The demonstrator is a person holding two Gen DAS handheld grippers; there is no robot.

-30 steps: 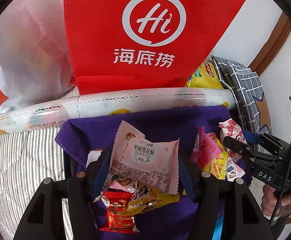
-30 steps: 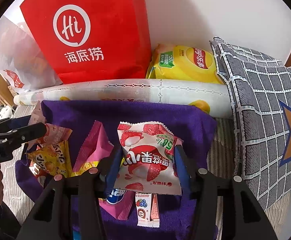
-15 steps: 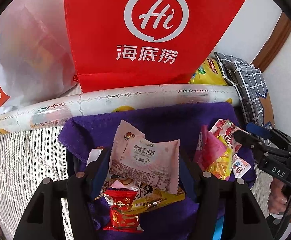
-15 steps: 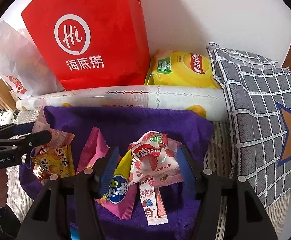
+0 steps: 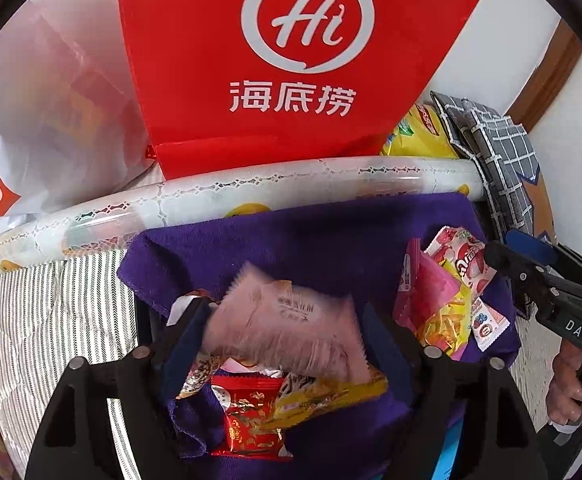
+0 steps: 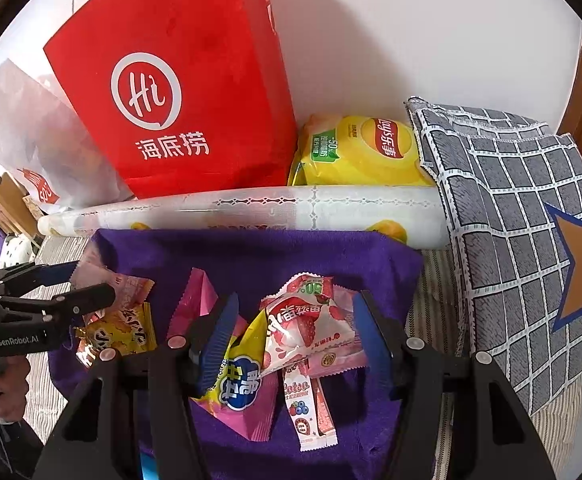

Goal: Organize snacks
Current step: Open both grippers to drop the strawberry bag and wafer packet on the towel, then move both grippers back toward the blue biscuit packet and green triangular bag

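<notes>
1. Landmark = purple cloth (image 6: 251, 256); all places given rel. to it.
2. Two snack heaps sit on the cloth. Left-end heap: yellow pkt (image 6: 119, 334), red pkt (image 5: 251, 420), gold wrapper (image 5: 327, 394). Right-of-centre heap: pink pkt (image 6: 195, 300), yellow-blue pkt (image 6: 239, 386), berry stick pkts (image 6: 311, 412), lychee-strawberry pkt (image 6: 303, 324) on top.
3. Left gripper (image 5: 287, 336): jaws opening. Pale pink pkt (image 5: 287, 328) between them, blurred, tilted, looks to be dropping free onto left heap; pads seem off it.
4. Right gripper (image 6: 291, 336): jaws apart, pads clear of lychee-strawberry pkt, which rests loose on its heap. Released, I judge.
5. Done so far (judgement): small pkts sorted into two groups on the cloth; both hands just finishing a drop.
6. Left to do (judgement): chips bag (image 6: 363, 152) lies behind the cloth, past the white roll (image 6: 251, 210), not yet grouped. Red bag (image 6: 171, 92) stands behind the cloth too; contents can't tell.
7. End layout unknown, so share done unclear; guess mid-to-late.
</notes>
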